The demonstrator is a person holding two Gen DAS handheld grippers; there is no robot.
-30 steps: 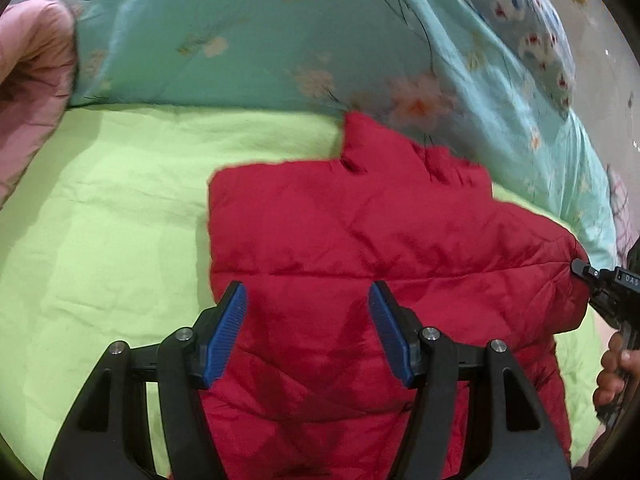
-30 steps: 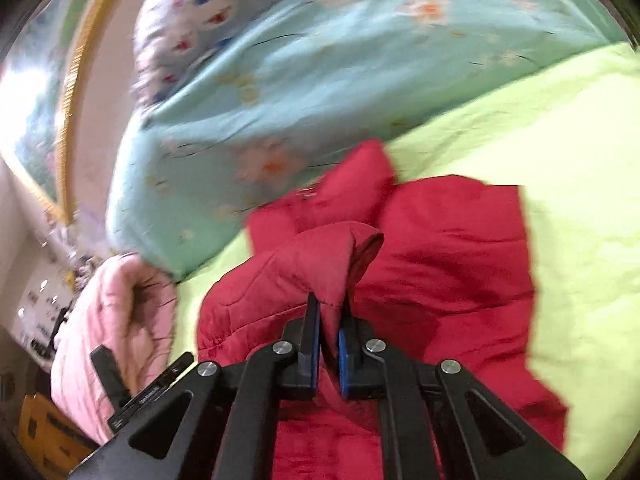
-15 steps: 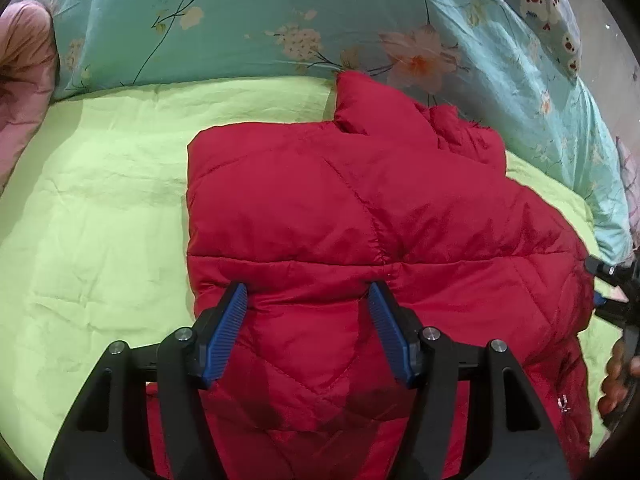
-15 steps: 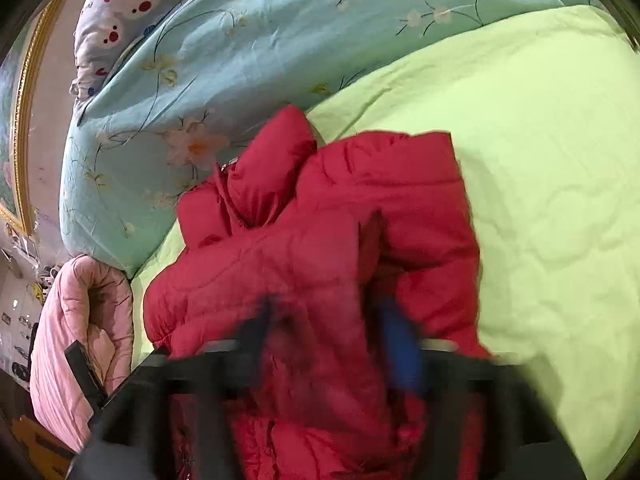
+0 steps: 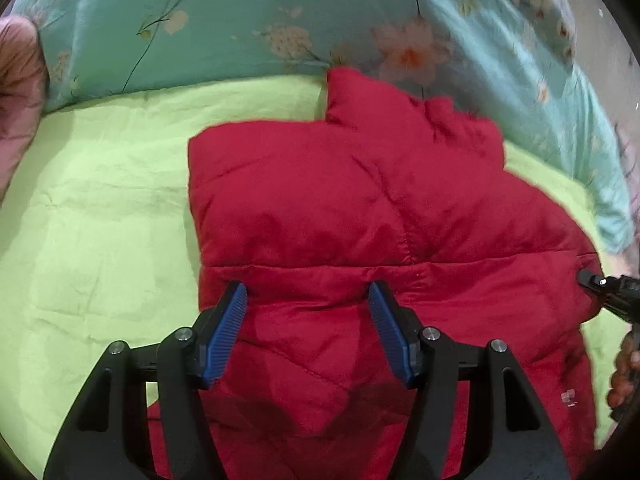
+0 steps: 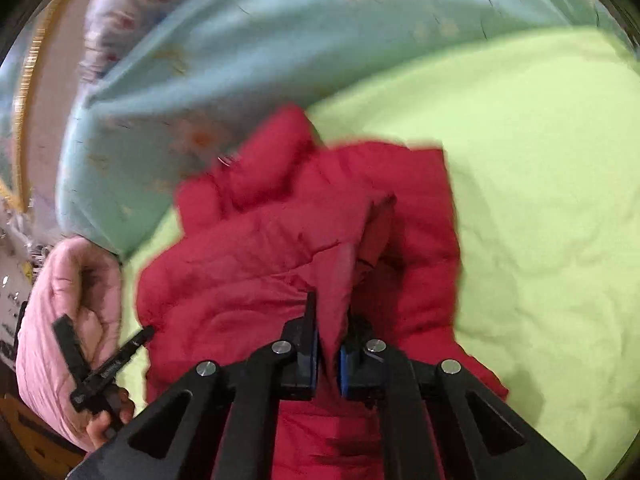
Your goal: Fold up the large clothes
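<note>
Right gripper (image 6: 328, 356) I see clamped on a raised fold of the red puffer jacket (image 5: 360, 220) lying on the green bed cover (image 5: 100, 208), while left gripper (image 5: 307, 332) stands apart over it.

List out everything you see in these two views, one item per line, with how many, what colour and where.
jacket: one, red, puffy, lying partly folded on the sheet
sheet: one, lime green, covering the bed under the jacket
quilt: one, turquoise with flowers, bunched along the far edge of the sheet
pillow: one, pale with small prints, behind the quilt, blurred
left tongs: one, black with blue pads, open, over the jacket's near half
right tongs: one, black, shut on a fold of the jacket
sleeve: one, pink, padded, on the person's left arm
hand: one, at the picture's right edge, holding the right tongs
</note>
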